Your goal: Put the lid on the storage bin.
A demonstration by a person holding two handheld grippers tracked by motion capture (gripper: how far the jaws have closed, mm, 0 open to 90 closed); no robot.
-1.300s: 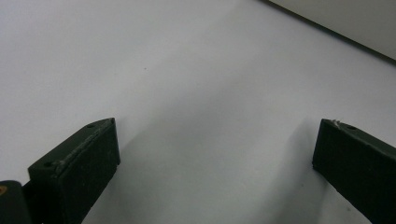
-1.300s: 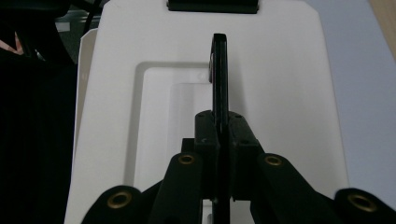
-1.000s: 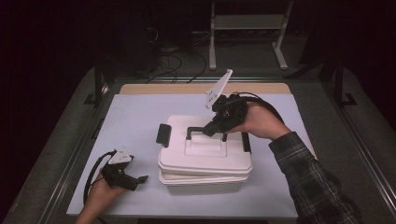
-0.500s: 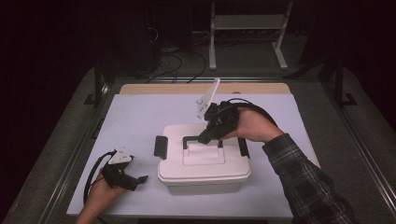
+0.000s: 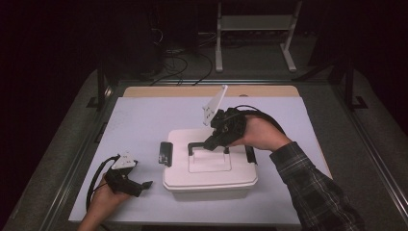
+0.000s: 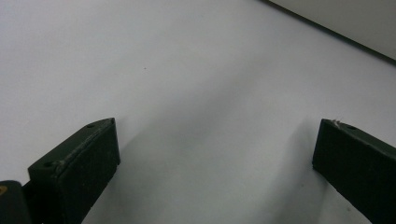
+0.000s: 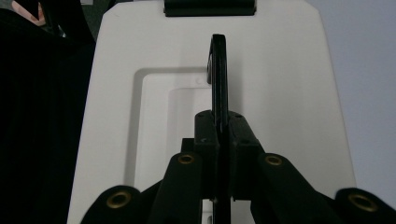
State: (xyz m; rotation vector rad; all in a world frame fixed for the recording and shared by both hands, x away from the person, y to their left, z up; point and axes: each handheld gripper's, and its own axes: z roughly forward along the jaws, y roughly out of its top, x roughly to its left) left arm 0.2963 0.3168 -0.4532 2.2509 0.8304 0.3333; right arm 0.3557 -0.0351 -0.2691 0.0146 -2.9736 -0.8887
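A white lidded box [image 5: 210,179] stands on the pale mat in the middle of the table. Its thin black handle [image 5: 197,144] stands upright over the lid. My right gripper [image 5: 211,143] is shut on that handle from the right. In the right gripper view the jaws clamp the handle [image 7: 218,70] edge-on above the lid [image 7: 285,93]. My left gripper [image 5: 144,184] lies on the mat at the front left, apart from the box. Its jaws [image 6: 215,154] stand wide open with bare mat between them.
Black latches sit at the lid's left end [image 5: 166,154] and right end [image 5: 250,155]. The mat [image 5: 144,120] stretches bare behind and to the left of the box. A wooden strip [image 5: 159,91] runs along the far edge, and a white stand [image 5: 252,24] lies beyond.
The lid, held raised and tilted above the box base one second ago, has come down and sits on the box. The right gripper sank with it. The left gripper has not moved.
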